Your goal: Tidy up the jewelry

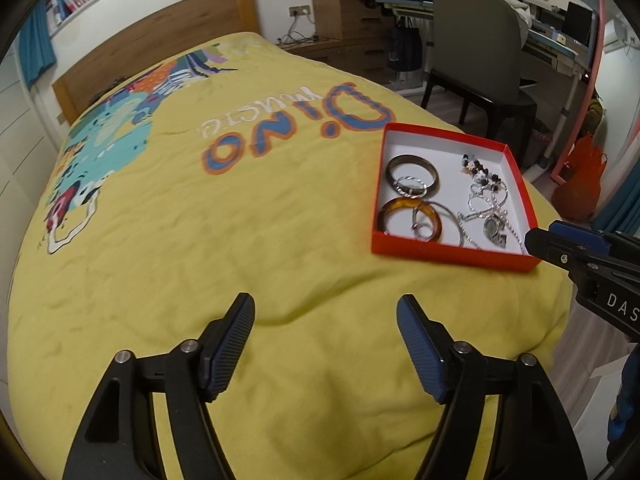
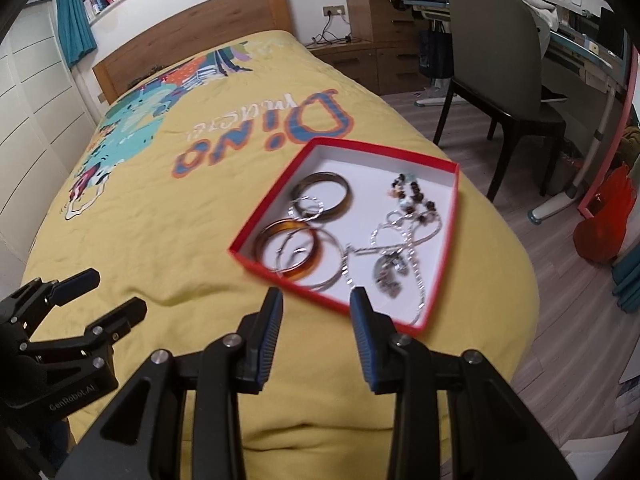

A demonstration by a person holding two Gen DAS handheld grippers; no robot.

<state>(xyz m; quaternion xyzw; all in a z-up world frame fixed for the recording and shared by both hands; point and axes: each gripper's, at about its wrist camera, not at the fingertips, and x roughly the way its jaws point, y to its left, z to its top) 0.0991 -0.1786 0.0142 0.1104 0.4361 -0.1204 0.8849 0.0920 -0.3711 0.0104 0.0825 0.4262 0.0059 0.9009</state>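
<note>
A red shallow box (image 1: pixel 448 256) (image 2: pixel 280 278) with a white inside lies on the yellow bedspread. In it are a dark bangle (image 1: pixel 412 171) (image 2: pixel 322 193), an amber bangle (image 1: pixel 410 220) (image 2: pixel 290 250), thin silver hoops (image 2: pixel 308 206), a silver chain with a pendant (image 1: pixel 490 226) (image 2: pixel 388 270) and a dark bead bracelet (image 1: pixel 480 168) (image 2: pixel 416 196). My left gripper (image 1: pixel 326 306) is open and empty over the bedspread, left of and nearer than the box. My right gripper (image 2: pixel 316 296) is open and empty at the box's near edge; it shows at the right in the left wrist view (image 1: pixel 568 252).
The bed (image 1: pixel 200 240) carries a yellow "Dino" cover; a wooden headboard (image 2: pixel 192 36) stands at the far end. Right of the bed are a grey chair (image 2: pixel 500 52), a desk (image 2: pixel 580 48), wooden drawers (image 2: pixel 372 12) and an orange bag (image 2: pixel 604 224) on the floor.
</note>
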